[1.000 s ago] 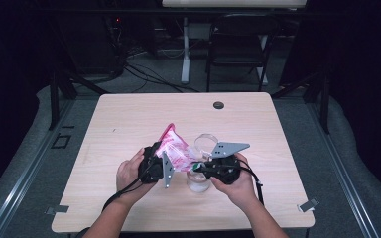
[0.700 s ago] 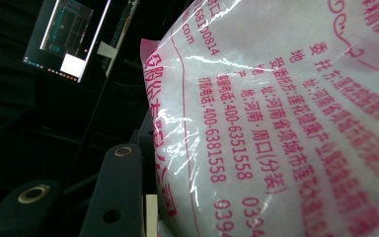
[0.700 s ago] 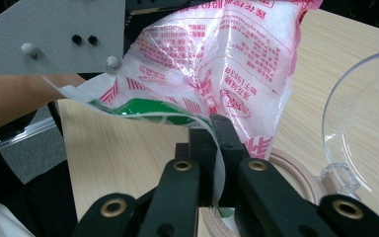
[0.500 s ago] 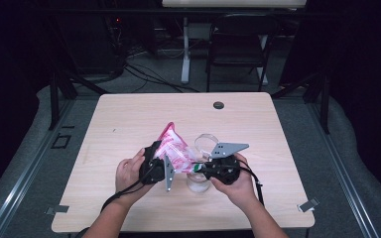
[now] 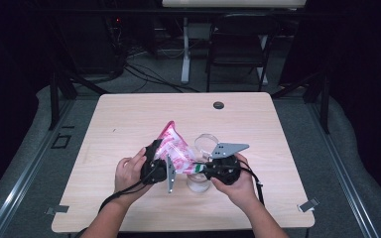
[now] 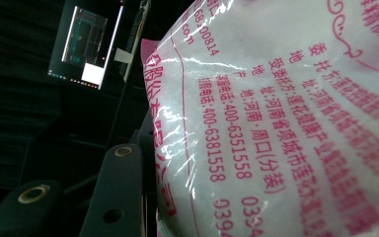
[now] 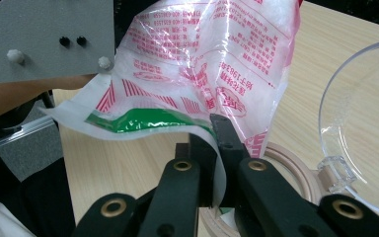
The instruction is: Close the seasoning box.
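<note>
The pink-printed plastic bag point(image 5: 174, 148) hangs mid-frame above the surface point(image 5: 129, 119) — left gripper point(image 5: 159, 166) clamped on its body, right gripper point(image 7: 216, 148) pinching its corner. It looks unopened; tearing and pouring into the clear jar point(image 5: 198, 181) remain.

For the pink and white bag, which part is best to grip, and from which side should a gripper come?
Grip the flat sealed edge of the bag, coming level from the side: it is thin film that closed jaws can pinch, as the right gripper does now by the green strip. The bulging body looks filled with white powder and would probably slip.
</note>
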